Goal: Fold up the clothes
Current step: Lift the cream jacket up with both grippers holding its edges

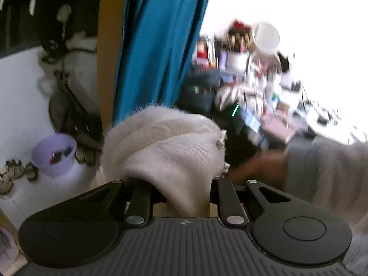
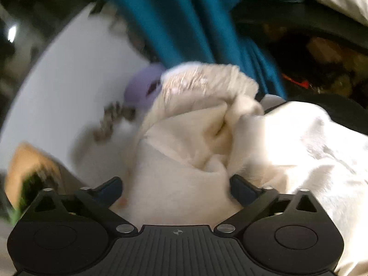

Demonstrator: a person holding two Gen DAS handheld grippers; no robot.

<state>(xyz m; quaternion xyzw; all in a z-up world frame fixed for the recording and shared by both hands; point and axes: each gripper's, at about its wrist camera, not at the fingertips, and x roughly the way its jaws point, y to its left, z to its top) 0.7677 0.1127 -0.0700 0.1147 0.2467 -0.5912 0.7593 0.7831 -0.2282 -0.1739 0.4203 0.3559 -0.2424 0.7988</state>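
Gripping a bunched fold of cream knit, the left gripper has its jaws drawn close together on the cloth. The garment rises in a rounded hump just beyond the jaws, its fuzzy top edge catching the light, with a small knotted tassel at its right side. Behind it hangs a teal curtain. To the left, on a white floor, stands a lilac bucket with sandals beside it. Far right, a cluttered table is heaped with small items under bright window glare (too blurred to name singly). A grey cloth lies at the near right.

In the right wrist view, the right gripper stands wide, its blue-padded fingers spread to either side of the same cream knit. The cloth passes between them, but the pads do not press on it. The knit is crumpled into loose folds straight ahead, with a fringed edge at its far top, and more pale fabric spreads to the right. The lilac bucket shows behind the cloth on the left, the teal curtain above it. This view is heavily smeared by motion, so finer detail cannot be made out.
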